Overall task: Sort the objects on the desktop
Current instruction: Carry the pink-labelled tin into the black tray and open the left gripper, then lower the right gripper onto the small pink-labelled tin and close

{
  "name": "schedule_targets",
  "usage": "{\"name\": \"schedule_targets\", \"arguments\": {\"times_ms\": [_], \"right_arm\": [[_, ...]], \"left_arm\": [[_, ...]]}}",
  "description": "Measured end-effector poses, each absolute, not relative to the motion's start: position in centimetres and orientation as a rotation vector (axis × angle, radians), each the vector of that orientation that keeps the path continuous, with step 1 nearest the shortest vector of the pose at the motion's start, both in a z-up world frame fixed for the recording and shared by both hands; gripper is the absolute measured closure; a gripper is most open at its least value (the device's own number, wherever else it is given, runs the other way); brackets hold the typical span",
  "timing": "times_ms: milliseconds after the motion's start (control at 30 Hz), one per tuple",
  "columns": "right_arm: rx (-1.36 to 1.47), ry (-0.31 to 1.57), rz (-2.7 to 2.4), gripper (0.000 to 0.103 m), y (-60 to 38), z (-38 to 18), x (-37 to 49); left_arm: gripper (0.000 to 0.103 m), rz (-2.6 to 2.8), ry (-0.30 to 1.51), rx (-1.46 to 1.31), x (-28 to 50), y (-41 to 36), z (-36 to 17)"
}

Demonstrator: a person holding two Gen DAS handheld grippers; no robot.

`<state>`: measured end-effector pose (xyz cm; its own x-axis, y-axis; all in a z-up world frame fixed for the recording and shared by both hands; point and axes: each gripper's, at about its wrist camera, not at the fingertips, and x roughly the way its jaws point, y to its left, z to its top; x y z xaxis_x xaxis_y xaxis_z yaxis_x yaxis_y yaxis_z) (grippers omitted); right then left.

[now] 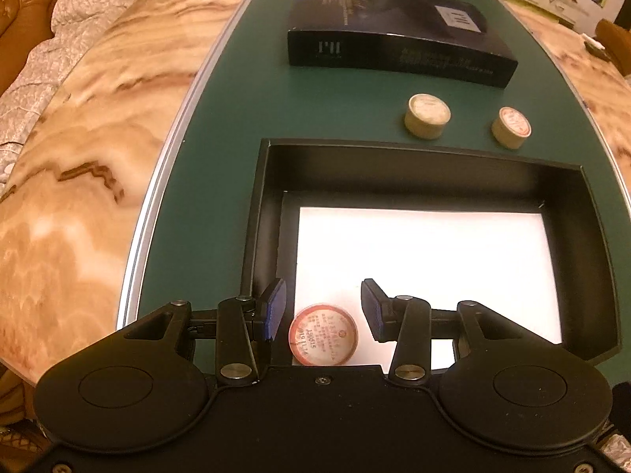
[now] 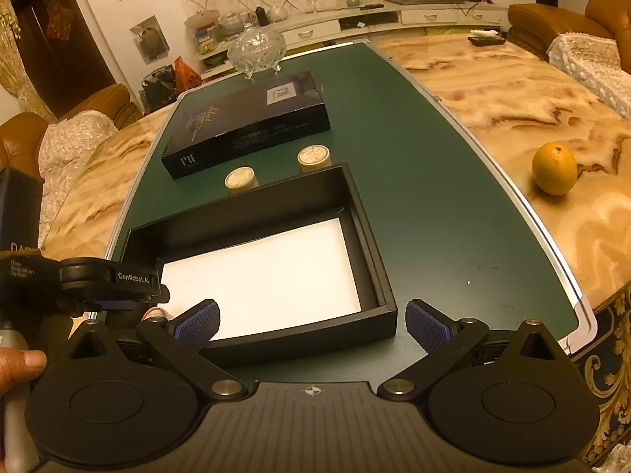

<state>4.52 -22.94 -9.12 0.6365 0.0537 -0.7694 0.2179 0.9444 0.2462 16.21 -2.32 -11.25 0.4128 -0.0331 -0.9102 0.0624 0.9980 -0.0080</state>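
Three small round tins were in view. One tin (image 1: 323, 334) lay on the white liner inside the open black tray (image 1: 434, 157), between the fingers of the left gripper (image 1: 321, 315), which stood apart and clear of it on both sides. Two more tins (image 1: 427, 116) (image 1: 510, 127) sat on the green mat (image 1: 347, 98), beyond the tray's far wall, well ahead of those fingertips. Past them lay a dark box (image 1: 398, 45). The right gripper (image 2: 311, 325) hung with fingers spread wide astride the tray's near corner, touching nothing. An orange (image 2: 554, 173) sat far to its right.
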Motion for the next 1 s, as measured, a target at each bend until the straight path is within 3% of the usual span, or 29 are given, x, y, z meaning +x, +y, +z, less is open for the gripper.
{"name": "schedule_targets", "arguments": {"times_ms": [200,533,867,933,1000], "right_arm": [[0.331,0.888,-0.088,0.0,-22.1,-8.5,3.8],[0.243,0.913,-0.066,0.0,-22.0,-8.8,7.3],[0.148,1.009,-0.026,0.002,-22.6,-11.0,18.1],[0.129,1.028,-0.018,0.012,-22.7,-11.5,20.3],[0.11,1.047,-0.01,0.014,-22.8,-11.9,22.4]], "left_arm": [[0.059,-0.062,1.133,0.012,15.8,-1.8,-10.9],[0.028,-0.103,1.086,-0.058,12.6,-0.9,-8.3],[0.023,-0.11,1.078,-0.053,9.8,0.0,-8.1],[0.023,-0.099,1.091,-0.049,9.5,0.5,-8.6],[0.023,-0.104,1.107,-0.067,9.5,1.0,-8.9]]}}
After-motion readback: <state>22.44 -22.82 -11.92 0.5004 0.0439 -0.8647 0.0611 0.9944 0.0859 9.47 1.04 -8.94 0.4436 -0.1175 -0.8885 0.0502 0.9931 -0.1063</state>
